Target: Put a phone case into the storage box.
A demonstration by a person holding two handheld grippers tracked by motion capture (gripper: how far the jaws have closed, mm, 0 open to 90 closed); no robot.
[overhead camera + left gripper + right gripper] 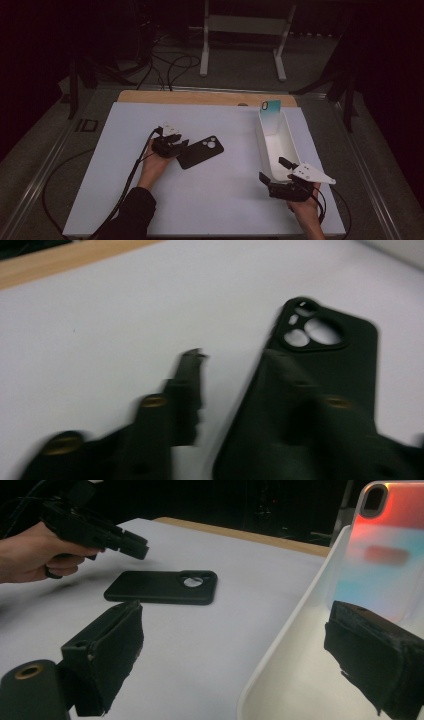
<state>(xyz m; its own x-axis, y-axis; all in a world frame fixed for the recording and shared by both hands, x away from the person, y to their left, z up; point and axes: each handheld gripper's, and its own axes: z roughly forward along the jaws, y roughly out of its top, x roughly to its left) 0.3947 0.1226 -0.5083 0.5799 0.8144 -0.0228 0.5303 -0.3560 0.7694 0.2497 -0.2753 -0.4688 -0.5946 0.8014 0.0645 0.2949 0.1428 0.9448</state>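
Left gripper [176, 145]: jaws narrowed, hovering at the near end of the black phone case [201, 151], not clamped. Its own view shows matte rubber and round camera cut-outs; the right gripper view shows the case flat on the white table [215, 200]. Right gripper [276, 170]: jaws wide, straddling the white tray [262, 145] wall. A glossy iridescent case [380, 555] leans inside the tray.
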